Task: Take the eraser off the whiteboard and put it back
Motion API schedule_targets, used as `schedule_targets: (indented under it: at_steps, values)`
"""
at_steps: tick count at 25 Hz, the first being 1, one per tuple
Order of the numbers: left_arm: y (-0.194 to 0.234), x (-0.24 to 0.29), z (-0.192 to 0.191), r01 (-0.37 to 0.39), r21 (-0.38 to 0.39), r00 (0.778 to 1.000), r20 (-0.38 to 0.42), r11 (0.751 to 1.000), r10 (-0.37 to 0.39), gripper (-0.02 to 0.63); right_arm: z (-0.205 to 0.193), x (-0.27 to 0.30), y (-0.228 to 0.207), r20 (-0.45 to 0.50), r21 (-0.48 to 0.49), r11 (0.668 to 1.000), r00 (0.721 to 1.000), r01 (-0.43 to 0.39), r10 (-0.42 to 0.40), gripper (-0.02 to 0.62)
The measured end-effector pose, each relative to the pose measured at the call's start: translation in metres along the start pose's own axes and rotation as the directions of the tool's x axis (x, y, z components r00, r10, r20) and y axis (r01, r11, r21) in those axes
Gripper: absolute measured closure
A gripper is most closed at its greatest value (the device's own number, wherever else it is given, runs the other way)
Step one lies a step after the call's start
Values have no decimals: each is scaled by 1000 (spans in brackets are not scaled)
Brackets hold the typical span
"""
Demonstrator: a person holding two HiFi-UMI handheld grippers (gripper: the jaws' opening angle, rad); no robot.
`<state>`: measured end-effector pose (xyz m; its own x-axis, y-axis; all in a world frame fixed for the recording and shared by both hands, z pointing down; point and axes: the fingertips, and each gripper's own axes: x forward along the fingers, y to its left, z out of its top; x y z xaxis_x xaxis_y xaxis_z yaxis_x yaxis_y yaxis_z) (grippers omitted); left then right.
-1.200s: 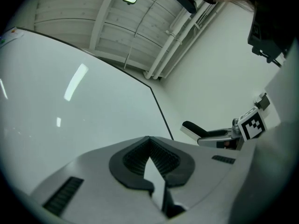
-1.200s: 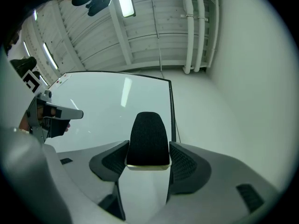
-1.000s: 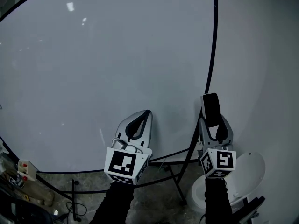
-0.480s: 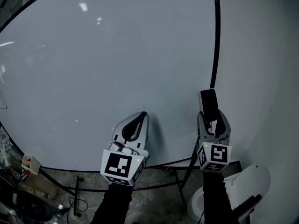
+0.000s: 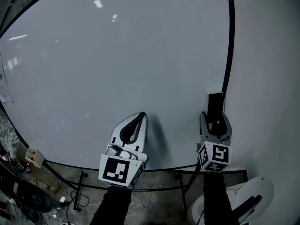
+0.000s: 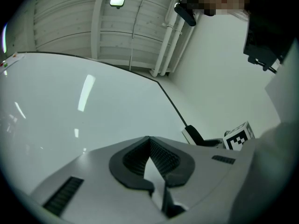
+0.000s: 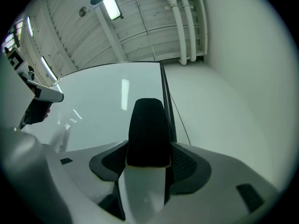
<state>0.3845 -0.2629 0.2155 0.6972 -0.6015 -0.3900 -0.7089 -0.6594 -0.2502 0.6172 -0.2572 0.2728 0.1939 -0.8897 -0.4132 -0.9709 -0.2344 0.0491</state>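
The right tool is clamped on a black-felted rectangular eraser with a white plastic body. The eraser stands upright between its jaws, with the felt end jutting out past the tips. Directly ahead of this tool is the large white whiteboard, and the board's thin black right frame edge runs just behind the eraser. Whether the eraser touches the board cannot be told. Well off to that tool's left, the left tool points at the board with its jaws drawn together on nothing.
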Motion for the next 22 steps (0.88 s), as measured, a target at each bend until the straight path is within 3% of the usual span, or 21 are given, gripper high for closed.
schedule_targets:
  at_steps: [9,14,22]
  values:
    - [4,4,-6,2,24,1000,-11,1000,-2,600,-2,3,0,45,17,999,998,-42,41,318]
    - [4,6,-10,11,15,1000,-16,1000,-11,600,-3,4,-1,24,28,999,999,-43,42,316]
    - [5,3,-14,38,-9,999,-22,999,-38,600,1,-9,9,4,-44,994,995,-96,97,316]
